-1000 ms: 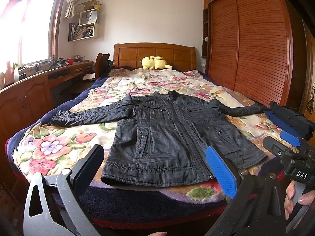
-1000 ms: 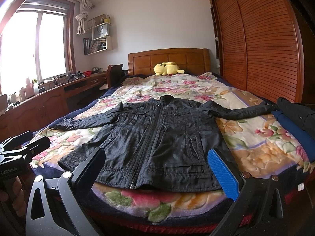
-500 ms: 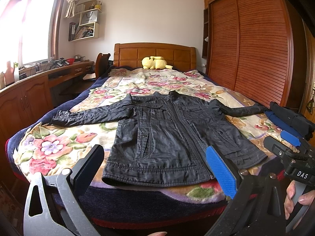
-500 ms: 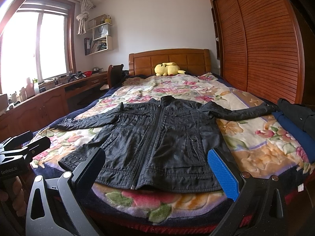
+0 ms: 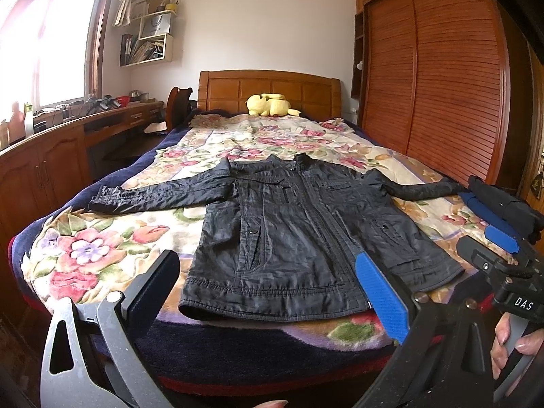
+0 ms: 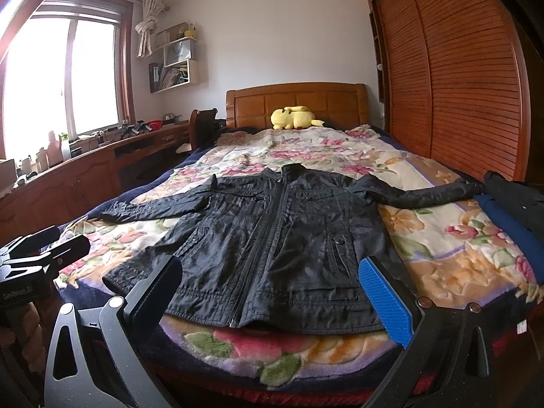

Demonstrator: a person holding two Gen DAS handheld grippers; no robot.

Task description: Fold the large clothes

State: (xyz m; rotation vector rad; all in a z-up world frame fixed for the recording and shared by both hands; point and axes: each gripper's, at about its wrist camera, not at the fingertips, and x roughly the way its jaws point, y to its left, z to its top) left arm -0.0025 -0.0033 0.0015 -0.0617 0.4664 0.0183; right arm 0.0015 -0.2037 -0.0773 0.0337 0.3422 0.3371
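i saw the black jacket [image 5: 299, 234] flat on the flowery bed [image 5: 102, 248]; my left tongs [image 5: 268, 289] and right tongs [image 6: 272, 292] were spread wide, holding nothing.

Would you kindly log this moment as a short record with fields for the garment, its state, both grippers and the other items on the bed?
garment: black jacket, front up, zipped
state: spread flat on the floral blanket, both sleeves out sideways, unfolded
left gripper: open, short of the hem, holding nothing
right gripper: open, short of the hem, holding nothing
other items: yellow plush toy by the headboard; dark folded clothes at the bed's right edge
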